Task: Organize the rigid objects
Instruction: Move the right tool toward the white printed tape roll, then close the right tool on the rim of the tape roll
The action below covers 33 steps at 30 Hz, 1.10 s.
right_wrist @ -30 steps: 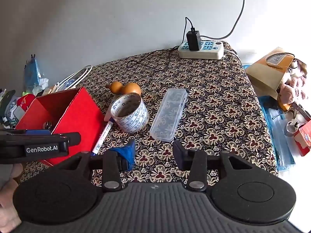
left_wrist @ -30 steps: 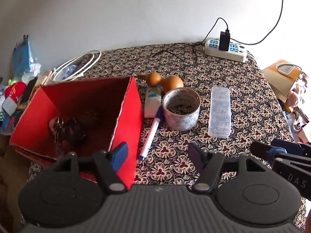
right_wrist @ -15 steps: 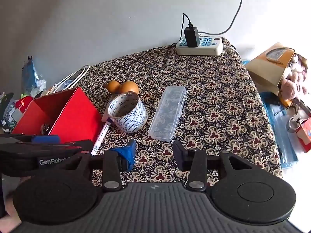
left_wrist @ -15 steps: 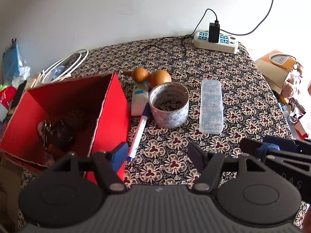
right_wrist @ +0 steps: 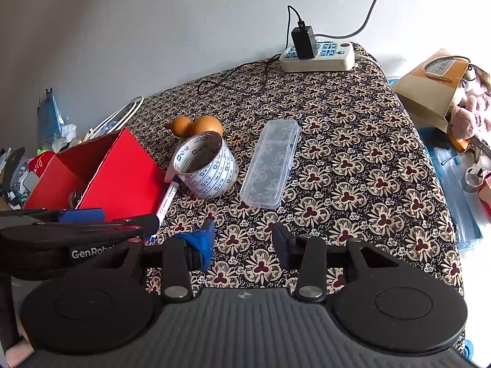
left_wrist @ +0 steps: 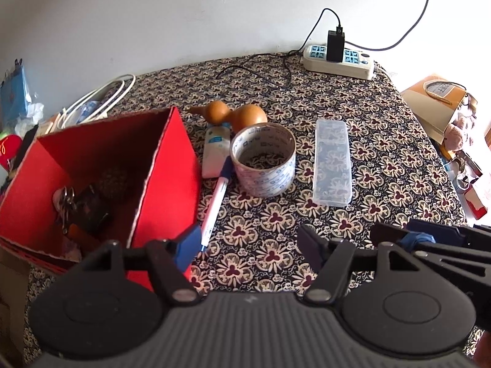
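Observation:
A red box (left_wrist: pixel 165 181) stands at the table's left (right_wrist: pixel 122 178) and holds keys and dark items (left_wrist: pixel 79 205). To its right lie a pen (left_wrist: pixel 216 199) (right_wrist: pixel 167 199), a white tube (left_wrist: pixel 214 153), a tape roll (left_wrist: pixel 263 159) (right_wrist: pixel 205 165), a brown gourd (left_wrist: pixel 236 115) (right_wrist: pixel 196 125) and a clear plastic case (left_wrist: pixel 332 161) (right_wrist: pixel 270 165). My left gripper (left_wrist: pixel 248 242) is open and empty, near the table's front edge by the box. My right gripper (right_wrist: pixel 242 239) is open and empty in front of the case.
A power strip (left_wrist: pixel 337 61) with a charger and black cable sits at the table's back. White cables (left_wrist: pixel 98 98) lie at the back left. Bags and clutter (right_wrist: pixel 435 89) lie beyond the right table edge.
Both grippers have drawn back and up a little from the objects; the view has widened. Nothing on the table has moved.

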{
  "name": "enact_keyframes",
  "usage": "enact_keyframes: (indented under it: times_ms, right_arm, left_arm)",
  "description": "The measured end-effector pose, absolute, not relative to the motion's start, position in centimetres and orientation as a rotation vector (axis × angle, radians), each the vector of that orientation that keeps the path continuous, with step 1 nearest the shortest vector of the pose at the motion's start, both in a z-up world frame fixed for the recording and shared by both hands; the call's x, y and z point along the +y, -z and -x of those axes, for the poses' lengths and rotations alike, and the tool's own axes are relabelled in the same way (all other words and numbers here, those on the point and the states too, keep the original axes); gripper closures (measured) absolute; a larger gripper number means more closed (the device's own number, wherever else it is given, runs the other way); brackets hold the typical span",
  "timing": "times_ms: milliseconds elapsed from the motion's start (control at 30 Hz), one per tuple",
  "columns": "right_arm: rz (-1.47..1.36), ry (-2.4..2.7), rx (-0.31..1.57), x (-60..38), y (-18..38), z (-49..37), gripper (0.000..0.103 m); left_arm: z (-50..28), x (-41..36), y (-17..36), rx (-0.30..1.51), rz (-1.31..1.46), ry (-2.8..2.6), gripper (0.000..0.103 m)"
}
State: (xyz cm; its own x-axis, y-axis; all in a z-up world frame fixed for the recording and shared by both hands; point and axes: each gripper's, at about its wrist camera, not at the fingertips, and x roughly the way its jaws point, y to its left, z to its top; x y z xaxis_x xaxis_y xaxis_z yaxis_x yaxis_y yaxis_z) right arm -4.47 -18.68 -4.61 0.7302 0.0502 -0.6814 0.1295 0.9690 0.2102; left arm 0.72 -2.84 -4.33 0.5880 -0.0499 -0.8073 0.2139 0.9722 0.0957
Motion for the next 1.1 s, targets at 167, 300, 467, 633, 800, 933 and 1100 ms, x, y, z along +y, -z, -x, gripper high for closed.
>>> enact_keyframes:
  times_ms: [167, 300, 467, 633, 800, 933, 1100]
  right_arm:
    - [-0.230, 0.037, 0.698, -18.6, 4.8, 4.9, 0.079]
    - [-0.257, 0.021, 0.687, -19.4, 5.4, 4.9, 0.079]
    - [-0.332, 0.046, 0.689, -21.3, 6.4, 3.9, 0.079]
    - [-0.416, 0.049, 0.711, -22.8, 7.2, 1.5, 0.078]
    - [-0.548, -0.021, 0.708, -23.7, 6.9, -1.4, 0.078]
    - [-0.568, -0.068, 0.684, -23.0, 6.4, -4.3, 0.078]
    - [-0.494, -0.116, 0.705, -21.5, 6.7, -8.2, 0.078]
  left_arm:
    - [0.2, -2.4, 4.9, 0.887, -0.127, 0.210, 0.033]
    - [0.5, -2.5, 6.1, 0.875, -0.100, 0.229, 0.032]
    - [-0.2, -3.1, 8.0, 0.906, -0.121, 0.268, 0.025]
    - [-1.0, -4.5, 8.8, 0.802, -0.232, 0.272, 0.021]
    - [-3.3, -4.5, 9.8, 0.703, -0.307, 0.216, 0.021]
    - [-5.6, -3.8, 10.6, 0.716, -0.266, 0.235, 0.021]
    - [-6.8, -4.4, 11.8, 0.681, -0.295, 0.259, 0.020]
